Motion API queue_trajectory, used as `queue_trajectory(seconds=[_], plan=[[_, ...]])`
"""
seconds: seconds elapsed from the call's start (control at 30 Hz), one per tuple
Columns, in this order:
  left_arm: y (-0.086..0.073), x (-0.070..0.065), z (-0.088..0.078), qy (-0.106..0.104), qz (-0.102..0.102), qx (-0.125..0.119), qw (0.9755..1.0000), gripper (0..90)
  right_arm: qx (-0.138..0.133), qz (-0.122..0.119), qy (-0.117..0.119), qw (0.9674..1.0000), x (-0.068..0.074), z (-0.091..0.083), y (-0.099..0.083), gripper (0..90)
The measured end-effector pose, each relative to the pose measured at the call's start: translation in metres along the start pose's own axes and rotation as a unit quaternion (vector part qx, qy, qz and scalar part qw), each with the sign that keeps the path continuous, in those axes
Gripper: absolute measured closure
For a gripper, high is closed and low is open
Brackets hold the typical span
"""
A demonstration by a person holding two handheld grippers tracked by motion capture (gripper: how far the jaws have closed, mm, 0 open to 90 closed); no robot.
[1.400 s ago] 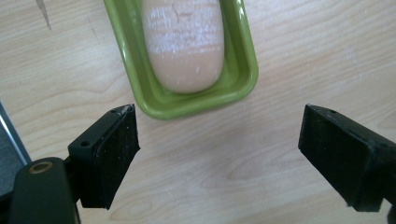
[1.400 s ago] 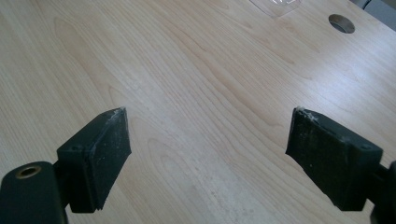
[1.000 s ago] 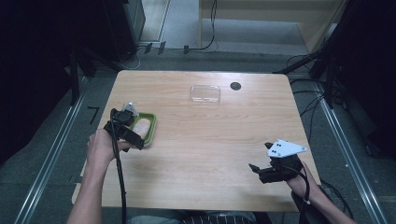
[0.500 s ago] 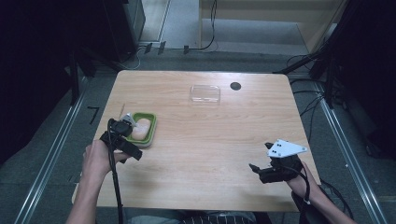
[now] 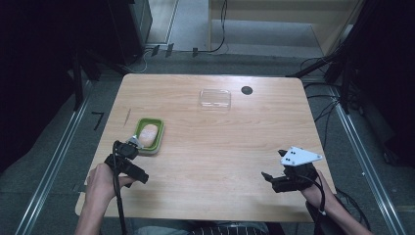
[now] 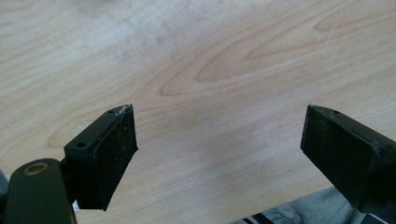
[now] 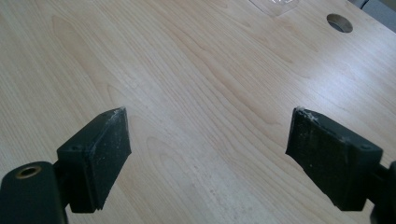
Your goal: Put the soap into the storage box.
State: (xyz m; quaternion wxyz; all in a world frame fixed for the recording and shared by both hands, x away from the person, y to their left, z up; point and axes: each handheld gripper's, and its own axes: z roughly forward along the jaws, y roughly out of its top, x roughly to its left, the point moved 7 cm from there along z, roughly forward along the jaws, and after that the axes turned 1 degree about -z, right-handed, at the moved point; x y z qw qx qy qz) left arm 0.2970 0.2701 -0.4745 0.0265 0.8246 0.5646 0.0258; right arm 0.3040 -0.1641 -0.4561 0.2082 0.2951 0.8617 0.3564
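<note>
A green tray (image 5: 157,138) sits on the left part of the wooden table (image 5: 215,142) and holds a pale, rounded lump (image 5: 149,131). My left gripper (image 5: 140,175) is just in front of the tray, held low over the table and turned toward its front edge. In the left gripper view, my left gripper (image 6: 219,140) stands open with only bare wood between the jaws. My right gripper (image 5: 267,177) rests near the front right corner and points left. In the right gripper view, my right gripper (image 7: 208,140) is wide open and holds nothing.
A clear plastic container (image 5: 215,98) lies toward the back of the table, with a dark round cable hole (image 5: 247,90) to its right. Both the container (image 7: 275,3) and the hole (image 7: 340,22) appear far off in the right gripper view. Dark racks and cables surround the table.
My left gripper has drawn back from over the green tray toward the front edge and sunk lower, uncovering the tray and the pale lump. The right gripper has stayed put.
</note>
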Motion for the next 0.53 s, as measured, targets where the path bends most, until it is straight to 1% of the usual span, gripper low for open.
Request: queue_trajectory(seconds=[0.07, 0.17, 0.23, 0.33, 0.4, 0.43, 0.53], plan=[[-0.004, -0.002, 0.004, -0.005, -0.001, -0.001, 1.0, 11.1, -0.001, 0.0, 0.0, 1.0, 0.0, 0.0, 0.0, 13.5], [-0.009, -0.004, 0.008, -0.006, 0.003, 0.006, 1.0, 11.0, 0.0, -0.001, -0.001, 1.0, 0.0, 0.0, 0.0, 13.5], [-0.011, -0.005, 0.01, -0.007, 0.001, 0.003, 1.0, 10.9, 0.0, -0.002, -0.001, 1.0, 0.0, 0.0, 0.0, 13.6], [-0.014, -0.005, 0.013, -0.013, -0.005, -0.002, 0.9999, 10.2, 0.0, 0.0, 0.0, 1.0, 0.0, 0.0, 0.0, 13.5], [-0.016, -0.002, 0.015, -0.01, -0.006, -0.004, 0.9999, 9.6, 0.0, -0.001, -0.001, 1.0, 0.0, 0.0, 0.0, 13.5], [-0.017, -0.002, 0.015, -0.013, -0.007, -0.004, 0.9999, 9.6, 0.0, -0.001, -0.001, 1.0, 0.0, 0.0, 0.0, 13.5], [-0.016, 0.0, 0.017, -0.012, -0.012, -0.01, 0.9998, 9.5, 0.001, 0.0, -0.001, 1.0, -0.001, 0.0, -0.001, 13.6]])
